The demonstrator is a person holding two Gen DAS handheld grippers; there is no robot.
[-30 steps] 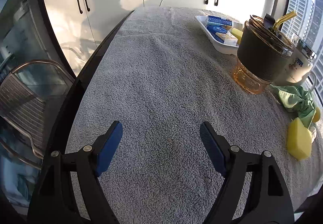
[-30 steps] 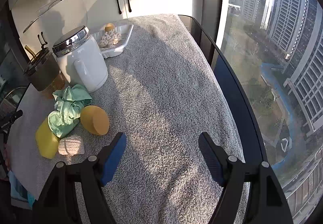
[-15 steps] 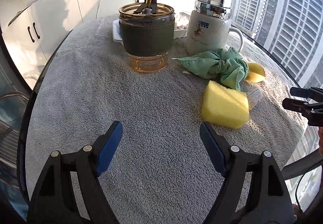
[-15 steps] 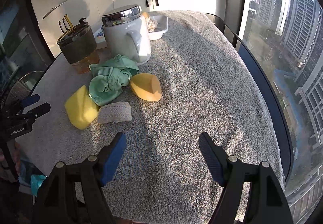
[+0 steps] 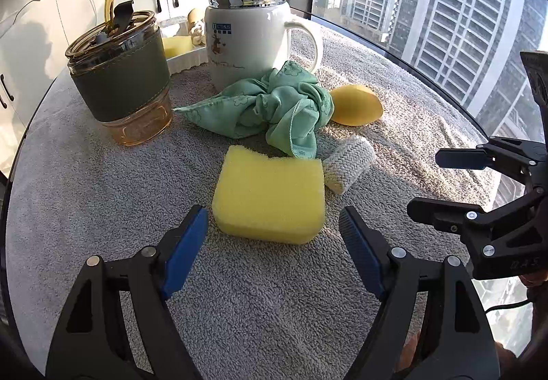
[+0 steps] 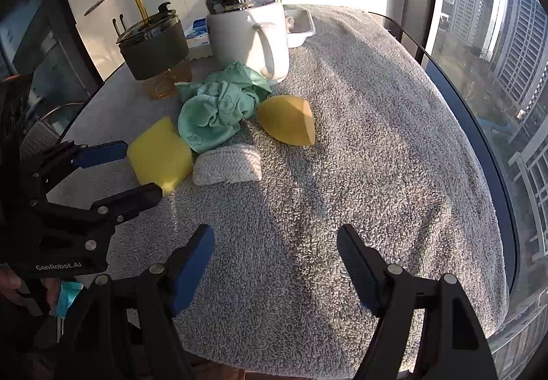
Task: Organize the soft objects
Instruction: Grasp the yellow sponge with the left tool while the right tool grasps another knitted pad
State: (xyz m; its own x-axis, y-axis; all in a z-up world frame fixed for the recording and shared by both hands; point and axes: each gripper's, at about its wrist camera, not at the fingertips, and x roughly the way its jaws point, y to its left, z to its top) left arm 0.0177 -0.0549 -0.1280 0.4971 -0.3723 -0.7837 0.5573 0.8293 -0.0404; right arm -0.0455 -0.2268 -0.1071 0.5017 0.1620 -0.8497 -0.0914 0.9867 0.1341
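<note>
Now, left gripper (image 5: 272,236): spread, empty, lined up just short of the yellow sponge (image 5: 270,197), likely to straddle it.
Right gripper (image 6: 274,246): spread, empty, over bare towel-covered worktop (image 6: 376,140).
Soft objects: sponge, green cloth (image 5: 274,106), knitted roll (image 5: 347,162), clustered beside the white mug (image 5: 250,37).

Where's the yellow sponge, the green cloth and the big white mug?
yellow sponge (image 5: 270,195), left wrist view, front face.
green cloth (image 5: 274,106), left wrist view, crumpled middle.
white mug (image 5: 246,41), left wrist view, its side.

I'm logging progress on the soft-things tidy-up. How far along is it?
Nothing looks sorted yet. The yellow sponge, green cloth, knitted roll and egg-shaped sponge lie loose on the towel. The left gripper is open just before the yellow sponge; the right gripper is open and empty.
</note>
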